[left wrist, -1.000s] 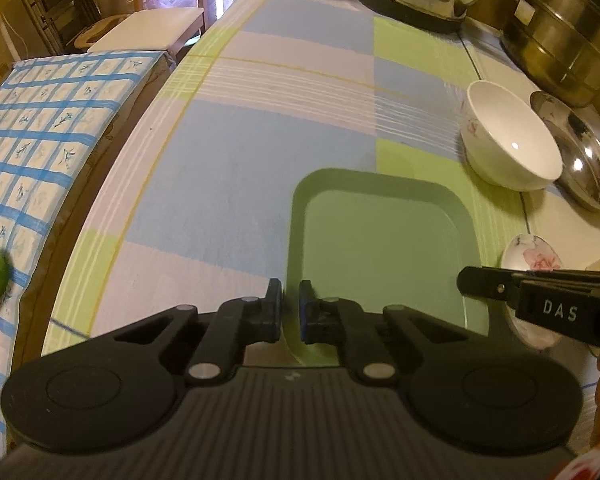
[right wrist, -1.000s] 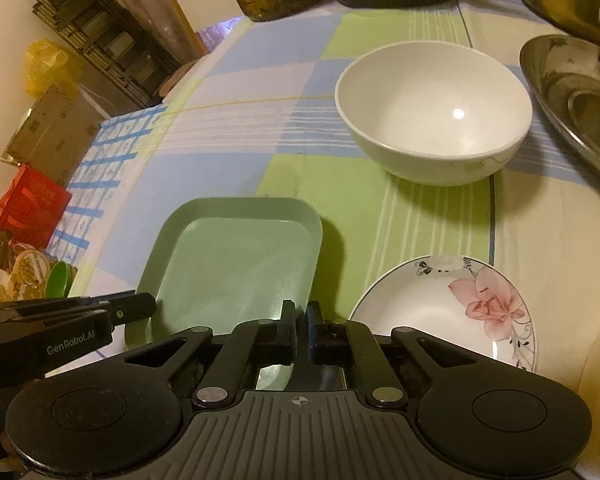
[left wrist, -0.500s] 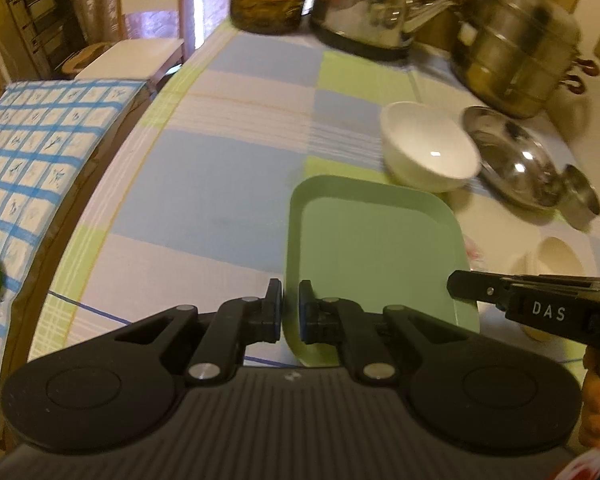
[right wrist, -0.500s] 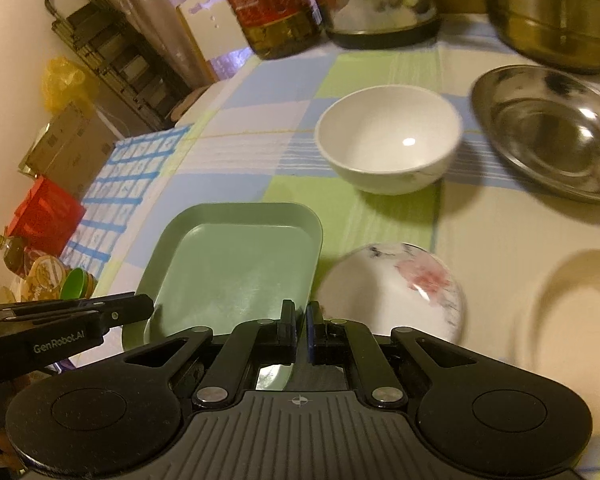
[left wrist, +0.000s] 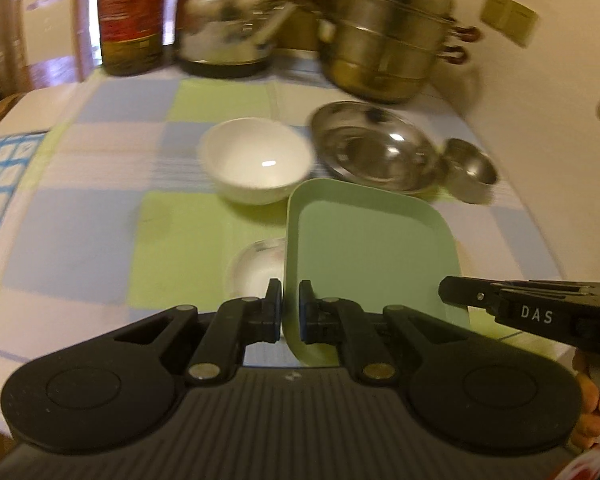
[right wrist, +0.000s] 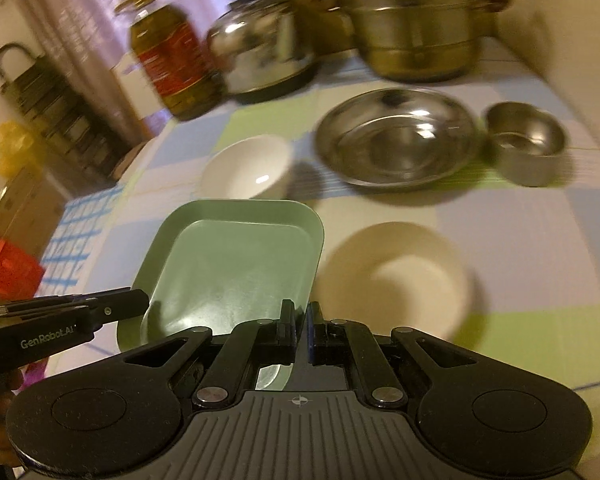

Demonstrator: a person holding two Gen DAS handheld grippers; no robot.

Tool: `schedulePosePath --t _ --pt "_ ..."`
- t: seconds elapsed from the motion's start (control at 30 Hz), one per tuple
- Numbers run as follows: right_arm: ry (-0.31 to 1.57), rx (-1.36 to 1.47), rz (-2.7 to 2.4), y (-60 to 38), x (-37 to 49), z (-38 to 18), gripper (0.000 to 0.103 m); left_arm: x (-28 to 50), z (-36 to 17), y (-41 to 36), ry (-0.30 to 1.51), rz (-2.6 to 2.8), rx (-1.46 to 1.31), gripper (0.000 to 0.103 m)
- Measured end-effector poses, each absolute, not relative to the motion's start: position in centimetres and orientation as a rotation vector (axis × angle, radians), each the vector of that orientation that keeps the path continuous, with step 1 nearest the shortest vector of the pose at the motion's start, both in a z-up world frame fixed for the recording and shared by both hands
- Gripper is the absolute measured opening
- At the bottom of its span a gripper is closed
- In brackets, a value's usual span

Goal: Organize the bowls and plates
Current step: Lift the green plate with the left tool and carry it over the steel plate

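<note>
Left wrist view has the left hand-held gripper (left wrist: 290, 306) clamped tight on the near left edge of the green square plate (left wrist: 370, 256), the rim pinched between its two pads. Over in the right wrist view, the right hand-held gripper (right wrist: 300, 330) is likewise closed on the plate's near right corner, so both grip the same plate (right wrist: 236, 276) from opposite sides. The plate is tilted and looks lifted clear of the checked cloth on the worktop (left wrist: 80, 232).

Under the plate's left edge peeks a small flowered dish (left wrist: 256, 268), mostly hidden. A cream bowl (right wrist: 396, 280) sits just beside the plate on its right. Beyond the plate's far edge stands a white bowl (left wrist: 256, 166), and next to that a wide steel basin (right wrist: 398, 138) with a small steel bowl (right wrist: 528, 142) touching or nearly touching its rim.

At the back of the worktop are an oil bottle (right wrist: 168, 60), a steel kettle (right wrist: 260, 56) and a stacked steamer pot (right wrist: 416, 20). Much of this is blurred. Fingers (left wrist: 592, 412) show at the right edge of the left view, behind the other gripper's handle.
</note>
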State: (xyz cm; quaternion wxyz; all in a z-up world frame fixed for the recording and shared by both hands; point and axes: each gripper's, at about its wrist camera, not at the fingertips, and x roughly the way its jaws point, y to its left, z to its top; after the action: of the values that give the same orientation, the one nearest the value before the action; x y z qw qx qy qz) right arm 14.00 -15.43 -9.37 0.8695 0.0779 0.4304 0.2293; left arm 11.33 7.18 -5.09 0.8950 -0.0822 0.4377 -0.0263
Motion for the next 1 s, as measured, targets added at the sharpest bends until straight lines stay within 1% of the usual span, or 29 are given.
schedulePosePath --t 0.2,0.37,0.67,1.0 --pt "0.880 0.177 0.378 -18.7 15.3 -8.6 0.005 14.1 -5.0 3.7 0.903 -0.155 -0.142 0.007" --pt "0.875 0.194 0.322 -20.0 17.0 -8.6 0.005 17.0 -5.3 2.4 0.911 -0.205 -0.124 0.007" --pt "0.864 0.200 0.271 -20.1 22.1 -9.1 0.005 23.1 -6.4 2.0 0.922 -0.239 -0.094 0.007" --pt "0.852 0.210 0.249 -19.1 29.7 -10.1 0.005 30.2 -8.1 2.3 0.926 -0.224 -0.085 0.007"
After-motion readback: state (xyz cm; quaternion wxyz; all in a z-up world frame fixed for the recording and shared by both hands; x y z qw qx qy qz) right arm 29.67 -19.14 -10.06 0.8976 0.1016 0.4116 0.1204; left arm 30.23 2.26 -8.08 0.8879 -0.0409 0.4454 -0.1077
